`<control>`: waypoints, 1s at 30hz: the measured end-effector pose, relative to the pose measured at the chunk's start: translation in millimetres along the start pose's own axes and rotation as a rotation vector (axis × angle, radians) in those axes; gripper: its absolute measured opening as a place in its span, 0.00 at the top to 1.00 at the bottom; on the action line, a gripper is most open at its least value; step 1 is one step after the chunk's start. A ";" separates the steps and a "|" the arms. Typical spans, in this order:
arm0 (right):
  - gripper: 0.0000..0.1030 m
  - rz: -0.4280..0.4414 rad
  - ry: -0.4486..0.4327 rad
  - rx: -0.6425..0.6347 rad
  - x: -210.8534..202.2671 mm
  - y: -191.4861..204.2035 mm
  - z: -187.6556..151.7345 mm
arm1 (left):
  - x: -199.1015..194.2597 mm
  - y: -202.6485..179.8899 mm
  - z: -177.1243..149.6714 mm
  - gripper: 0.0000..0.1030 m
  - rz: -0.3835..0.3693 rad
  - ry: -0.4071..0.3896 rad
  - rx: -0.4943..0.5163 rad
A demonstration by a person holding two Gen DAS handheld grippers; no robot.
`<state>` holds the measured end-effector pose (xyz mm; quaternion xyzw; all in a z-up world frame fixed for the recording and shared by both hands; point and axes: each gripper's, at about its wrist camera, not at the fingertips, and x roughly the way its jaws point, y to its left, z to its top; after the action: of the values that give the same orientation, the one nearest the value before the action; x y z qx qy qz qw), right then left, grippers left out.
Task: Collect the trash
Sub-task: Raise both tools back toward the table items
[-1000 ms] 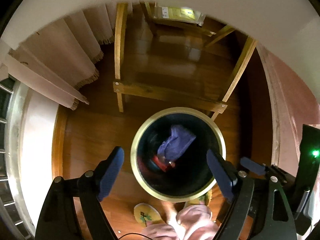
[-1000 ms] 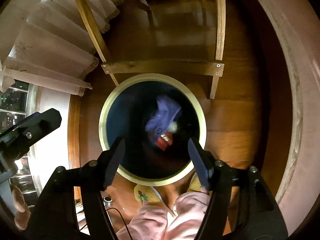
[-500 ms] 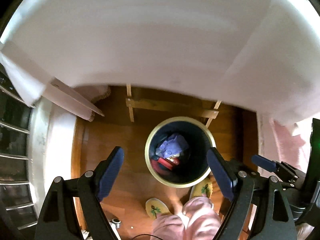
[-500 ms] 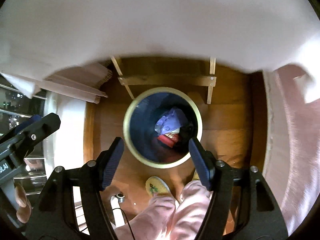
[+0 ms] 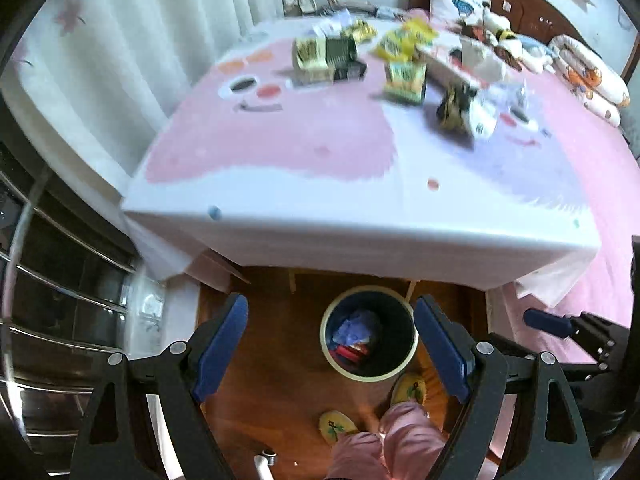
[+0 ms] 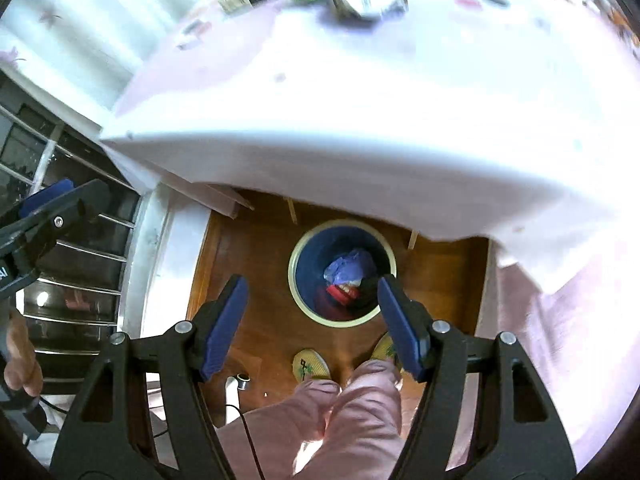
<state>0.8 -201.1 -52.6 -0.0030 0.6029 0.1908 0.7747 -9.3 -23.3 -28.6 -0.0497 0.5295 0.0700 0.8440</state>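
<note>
Partly done, by the look of it: purple and red scraps (image 5: 352,336) already in the bin (image 5: 332,364) on the floor, wrappers (image 5: 404,60) still strewn across the table (image 5: 360,236), left claw (image 5: 336,348) and right claw (image 6: 312,320) both spread wide, empty.

The bin (image 5: 369,334) stands on the floor (image 5: 280,344) just before the worktop (image 5: 360,236), wrappers (image 5: 404,60) scattered on the far part of its top. Slippers (image 5: 408,389) lie near the bin.

Both wrist views looked steeply down from high up, facing forward, sharing the bin (image 5: 369,336) (image 6: 342,273), bed edge (image 5: 360,240) (image 6: 360,168), floor (image 5: 280,320) (image 6: 256,256)
</note>
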 end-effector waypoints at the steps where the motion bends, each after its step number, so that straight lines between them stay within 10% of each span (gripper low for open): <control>1: 0.37 0.001 -0.012 -0.006 -9.4 2.7 4.5 | -12.4 3.0 2.9 0.16 0.002 -0.012 -0.005; 13: 0.37 -0.014 -0.172 -0.065 -92.5 14.2 65.7 | -103.7 16.8 41.9 0.16 0.051 -0.146 -0.013; 30: 0.37 0.025 -0.201 -0.074 -78.3 -35.2 149.0 | -86.1 -14.6 103.9 0.17 0.116 -0.140 -0.050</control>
<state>134.7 -221.6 53.4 -0.0048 0.5145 0.2221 0.8282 48.3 -27.0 94.2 -0.0350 0.4693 0.1354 0.8719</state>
